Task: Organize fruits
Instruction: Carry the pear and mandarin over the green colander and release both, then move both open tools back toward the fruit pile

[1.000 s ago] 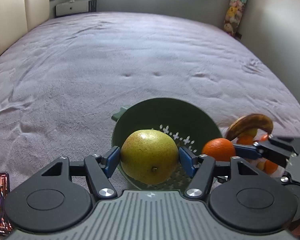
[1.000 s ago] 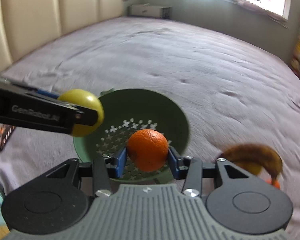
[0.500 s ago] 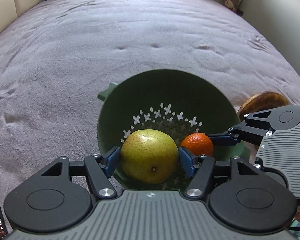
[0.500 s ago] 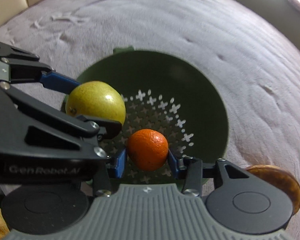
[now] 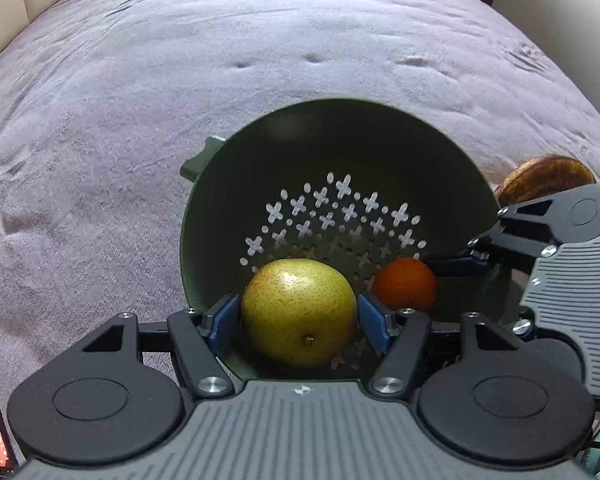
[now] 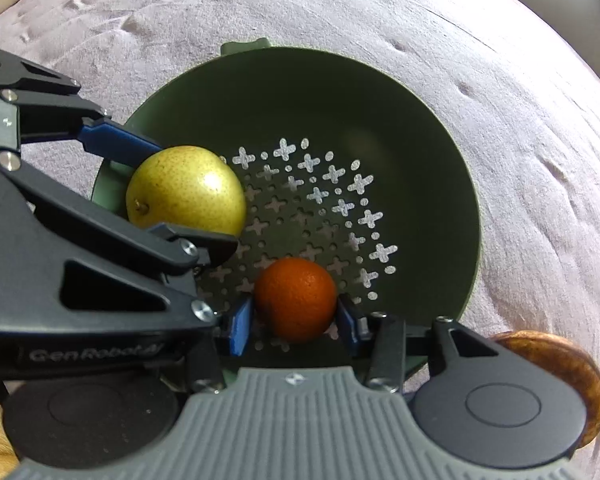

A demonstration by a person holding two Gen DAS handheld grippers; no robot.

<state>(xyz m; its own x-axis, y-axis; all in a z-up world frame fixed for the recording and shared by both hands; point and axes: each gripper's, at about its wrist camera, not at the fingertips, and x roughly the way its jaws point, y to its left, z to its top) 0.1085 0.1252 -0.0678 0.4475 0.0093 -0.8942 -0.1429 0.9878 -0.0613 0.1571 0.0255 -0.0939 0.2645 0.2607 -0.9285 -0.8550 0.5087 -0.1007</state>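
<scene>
On the mauve bedspread (image 5: 140, 128) sits our green colander (image 5: 380, 152) (cross-shaped holes). Our left gripper (image 5: 299, 318) clamps the pear (image 5: 299, 312) inside it; our right gripper (image 6: 295, 318) grips the orange (image 6: 295, 298) there too.

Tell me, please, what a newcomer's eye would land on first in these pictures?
Probably the two fruits held inside the green strainer on the bed: the left gripper clamps a yellow pear, and the right gripper clamps an orange beside it.
</scene>
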